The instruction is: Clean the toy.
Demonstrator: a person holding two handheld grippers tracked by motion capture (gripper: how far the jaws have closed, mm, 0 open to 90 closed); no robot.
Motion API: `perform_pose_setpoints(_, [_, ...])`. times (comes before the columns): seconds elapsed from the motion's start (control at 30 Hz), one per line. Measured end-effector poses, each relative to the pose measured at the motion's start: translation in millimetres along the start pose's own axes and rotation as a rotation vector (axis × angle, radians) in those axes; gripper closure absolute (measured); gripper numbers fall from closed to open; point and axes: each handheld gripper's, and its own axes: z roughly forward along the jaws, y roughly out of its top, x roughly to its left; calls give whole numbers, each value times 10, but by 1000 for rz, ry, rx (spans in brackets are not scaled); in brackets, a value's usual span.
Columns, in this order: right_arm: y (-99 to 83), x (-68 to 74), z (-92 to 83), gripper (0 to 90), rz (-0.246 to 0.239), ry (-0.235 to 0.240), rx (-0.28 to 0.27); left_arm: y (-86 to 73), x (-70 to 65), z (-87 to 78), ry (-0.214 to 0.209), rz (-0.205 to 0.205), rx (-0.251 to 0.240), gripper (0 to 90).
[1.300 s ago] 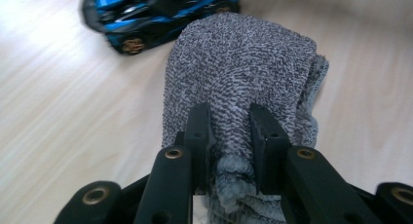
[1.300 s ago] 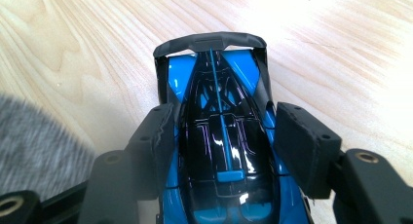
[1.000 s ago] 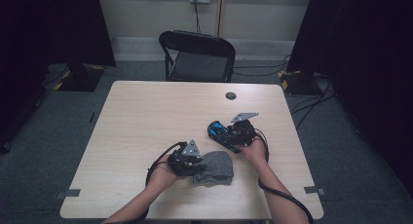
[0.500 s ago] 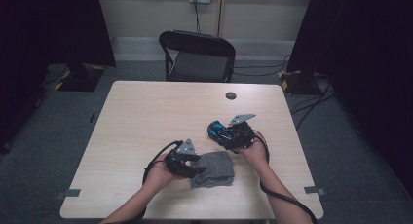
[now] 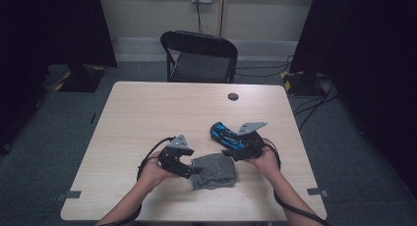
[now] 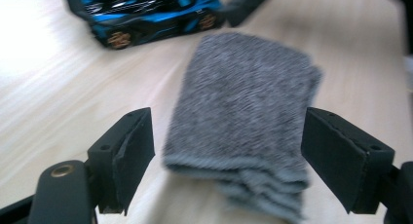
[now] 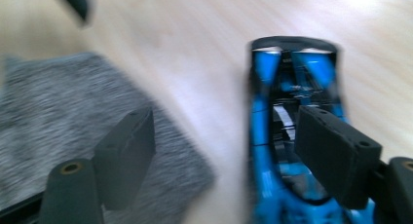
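Note:
A folded grey cloth (image 5: 214,171) (image 6: 243,121) (image 7: 73,121) lies flat on the table near the front edge. Just behind it is a blue and black toy car (image 5: 225,135) (image 6: 146,17) (image 7: 287,136). My left gripper (image 5: 193,170) (image 6: 226,160) is at the cloth's left edge. Its jaws have just been opening and now stand wide on either side of the cloth's near end, with the pads off it. My right gripper (image 5: 230,151) (image 7: 224,156) hovers over the gap between cloth and car. It has also just been opening, and nothing is pressed between its jaws.
The wooden table (image 5: 147,113) has a small dark round disc (image 5: 233,96) near its far edge. A black folding chair (image 5: 199,54) stands behind the table. Cables run across the floor at the right.
My left gripper has let go of the cloth and drawn back a little to the left, its jaws now apart. My right gripper has shifted slightly right, over the car's near end.

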Motion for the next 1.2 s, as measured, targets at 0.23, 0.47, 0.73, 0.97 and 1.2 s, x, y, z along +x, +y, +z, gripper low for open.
perform_pose_setpoints(0.23, [-34,285,-62,295,-63,118,8,-30,52,-13,28,-13,-5,162])
perform_pose_setpoints(0.47, [-111,474,16,304,-77,155,45,-38,118,-7,53,-31,-1,162])
perform_pose_setpoints(0.73, [-264,535,130,352,-76,126,79,41,165,-20,77,-29,-9,171])
perform_pose_setpoints(0.97, [-297,616,114,561,-62,69,89,99,215,42,72,-64,-20,170])
perform_pose_setpoints(1.2, [-327,646,67,713,-20,47,82,228,286,176,76,-54,-19,160])
